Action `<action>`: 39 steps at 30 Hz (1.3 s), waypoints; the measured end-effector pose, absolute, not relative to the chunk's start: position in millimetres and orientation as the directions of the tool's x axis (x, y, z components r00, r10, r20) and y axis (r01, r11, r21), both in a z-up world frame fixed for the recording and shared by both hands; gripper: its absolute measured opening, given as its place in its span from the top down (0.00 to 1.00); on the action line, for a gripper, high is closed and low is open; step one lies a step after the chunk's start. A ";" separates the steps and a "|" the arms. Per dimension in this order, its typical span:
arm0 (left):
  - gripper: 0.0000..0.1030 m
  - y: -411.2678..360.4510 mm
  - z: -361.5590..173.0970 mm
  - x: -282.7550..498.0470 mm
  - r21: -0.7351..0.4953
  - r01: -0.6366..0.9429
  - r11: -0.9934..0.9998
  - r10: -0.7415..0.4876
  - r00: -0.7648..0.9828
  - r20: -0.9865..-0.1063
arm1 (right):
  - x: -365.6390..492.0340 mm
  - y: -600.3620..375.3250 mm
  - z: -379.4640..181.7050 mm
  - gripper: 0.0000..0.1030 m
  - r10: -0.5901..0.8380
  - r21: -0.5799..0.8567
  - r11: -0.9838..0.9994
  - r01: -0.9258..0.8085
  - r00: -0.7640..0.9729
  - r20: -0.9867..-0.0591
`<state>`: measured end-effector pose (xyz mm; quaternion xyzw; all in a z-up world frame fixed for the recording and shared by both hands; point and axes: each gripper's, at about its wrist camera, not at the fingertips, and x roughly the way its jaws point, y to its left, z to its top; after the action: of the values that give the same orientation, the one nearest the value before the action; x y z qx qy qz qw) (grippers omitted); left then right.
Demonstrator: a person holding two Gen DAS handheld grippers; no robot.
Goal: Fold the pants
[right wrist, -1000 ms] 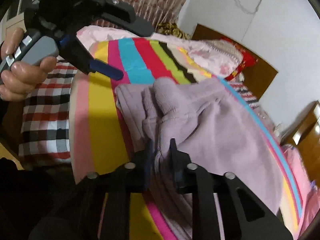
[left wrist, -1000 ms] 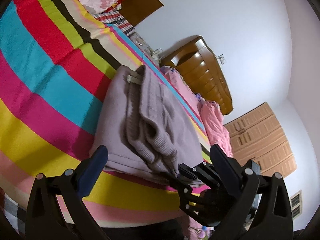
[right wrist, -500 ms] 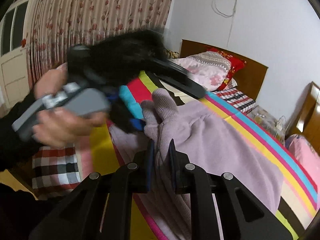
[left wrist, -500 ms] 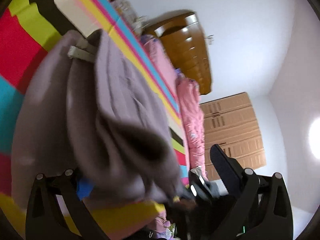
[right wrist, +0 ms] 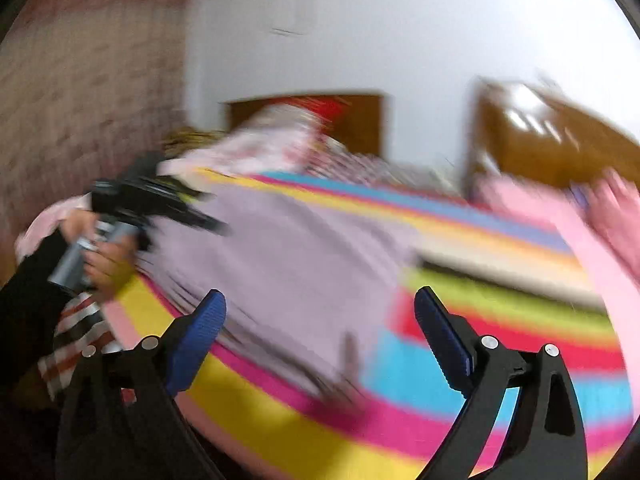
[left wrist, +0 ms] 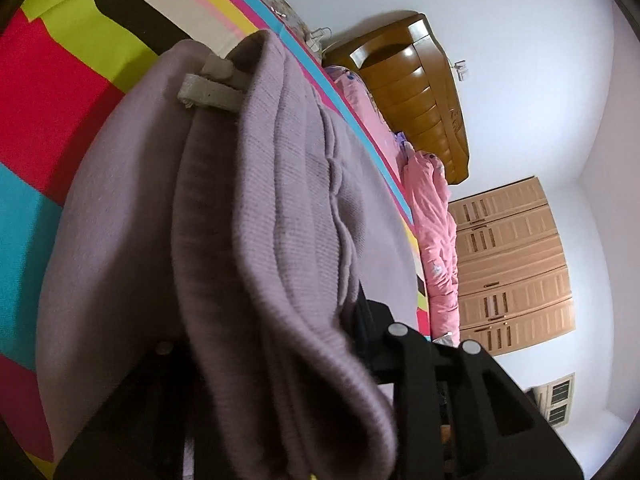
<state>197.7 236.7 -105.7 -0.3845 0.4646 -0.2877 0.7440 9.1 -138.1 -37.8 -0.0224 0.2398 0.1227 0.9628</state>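
- We are gripping the lilac pants (left wrist: 256, 240) in our left gripper (left wrist: 276, 364), fingers pressing thick folds.
- Our right gripper (right wrist: 320, 332) is hanging wide apart, holding nothing.
- We are reading no writing anywhere.

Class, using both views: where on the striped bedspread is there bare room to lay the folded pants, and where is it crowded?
Bare bedspread lies between the lilac pants and the pink quilt, ahead of the open right tool. More bare stripes lie beside the pants toward the pillows. The bed's corner is crowded: the left tool is clamped on the pants.

one pants (left wrist: 280, 220), two tools (right wrist: 320, 336), one blanket (right wrist: 500, 320).
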 end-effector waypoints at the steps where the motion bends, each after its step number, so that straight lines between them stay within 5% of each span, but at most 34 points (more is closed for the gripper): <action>1: 0.70 236.9 -106.2 198.0 -0.841 0.068 0.537 -0.786 0.402 -0.469 | 3.4 -151.2 -45.7 0.11 0.199 0.046 0.978 -0.203 0.850 -0.488; 4: 0.71 240.7 -107.3 192.8 -0.838 0.048 0.543 -0.777 0.407 -0.480 | -9.8 -166.8 -70.8 0.11 0.166 0.102 0.986 -0.132 0.825 -0.541; 14: 0.78 214.9 -36.1 190.8 -0.820 0.097 0.564 -0.756 0.459 -0.467 | 33.3 -127.6 -96.3 0.11 -0.020 -0.069 0.997 -0.027 0.805 -0.594; 22: 0.80 199.4 25.8 196.2 -0.861 0.214 0.461 -0.835 0.434 -0.339 | 39.2 -122.8 -96.7 0.11 -0.118 -0.164 0.986 0.029 0.815 -0.568; 25: 0.80 234.4 -8.2 179.1 -0.873 0.143 0.466 -0.807 0.475 -0.352 | 33.1 -119.0 -96.9 0.11 -0.135 -0.205 0.978 0.023 0.824 -0.550; 28: 0.80 274.5 -90.7 160.5 -0.873 -0.020 0.487 -0.759 0.485 -0.435 | 37.7 -134.0 -103.7 0.11 -0.051 -0.075 0.997 0.009 0.805 -0.591; 29: 0.80 280.6 -116.2 157.0 -0.897 -0.020 0.441 -0.786 0.474 -0.397 | 39.6 -138.4 -105.4 0.11 -0.026 -0.036 0.999 0.005 0.800 -0.600; 31: 0.80 282.6 -110.4 148.1 -0.903 0.084 0.421 -0.805 0.493 -0.330 | 41.7 -142.5 -105.9 0.07 -0.009 -0.007 1.000 0.006 0.795 -0.606; 34: 0.79 271.0 -94.3 146.0 -0.839 0.095 0.535 -0.753 0.503 -0.423 | 43.6 -145.7 -106.7 0.07 0.001 0.012 1.000 0.009 0.788 -0.615; 39: 0.79 266.6 -67.9 126.5 -0.785 0.142 0.603 -0.700 0.566 -0.435 | 45.0 -141.9 -104.0 0.07 -0.019 -0.010 1.000 0.016 0.783 -0.621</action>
<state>126.5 266.6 -67.9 -0.3616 0.3860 -0.2607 0.8076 45.0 -141.9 -104.0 -0.0020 0.3290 -0.0094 0.9443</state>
